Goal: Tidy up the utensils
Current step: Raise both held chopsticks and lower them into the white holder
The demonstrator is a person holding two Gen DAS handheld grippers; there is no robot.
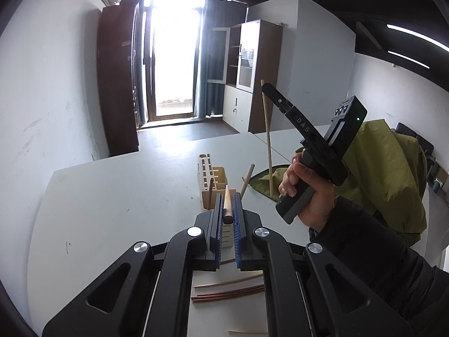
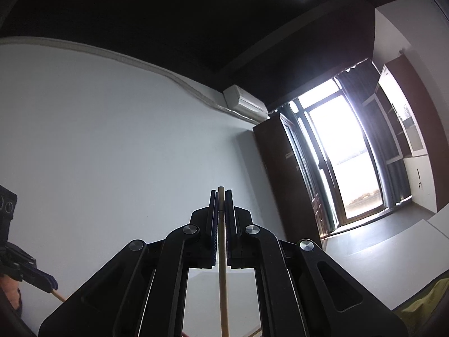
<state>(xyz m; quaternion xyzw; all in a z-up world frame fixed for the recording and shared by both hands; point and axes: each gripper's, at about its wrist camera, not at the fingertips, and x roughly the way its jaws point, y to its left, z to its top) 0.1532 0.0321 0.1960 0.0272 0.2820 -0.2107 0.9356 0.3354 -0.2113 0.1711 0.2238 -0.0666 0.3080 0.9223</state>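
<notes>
My left gripper (image 1: pixel 226 205) is shut on the wooden handle (image 1: pixel 226 206) of a utensil, held over the wooden utensil holder (image 1: pixel 211 179) on the white table (image 1: pixel 112 196). My right gripper (image 1: pixel 265 85) is raised at the right, pointing up, and is shut on a long pale chopstick (image 1: pixel 268 146) that hangs down from it. In the right wrist view the same chopstick (image 2: pixel 221 266) runs between the closed fingers of the right gripper (image 2: pixel 221 193). Another wooden handle (image 1: pixel 247 180) leans beside the holder.
Several loose chopsticks, pale and reddish (image 1: pixel 228 293), lie on the table under my left gripper. A green cloth (image 1: pixel 381 168) is heaped at the right. A wooden cabinet (image 1: pixel 256 75) and a bright doorway (image 1: pixel 174 56) stand beyond the table.
</notes>
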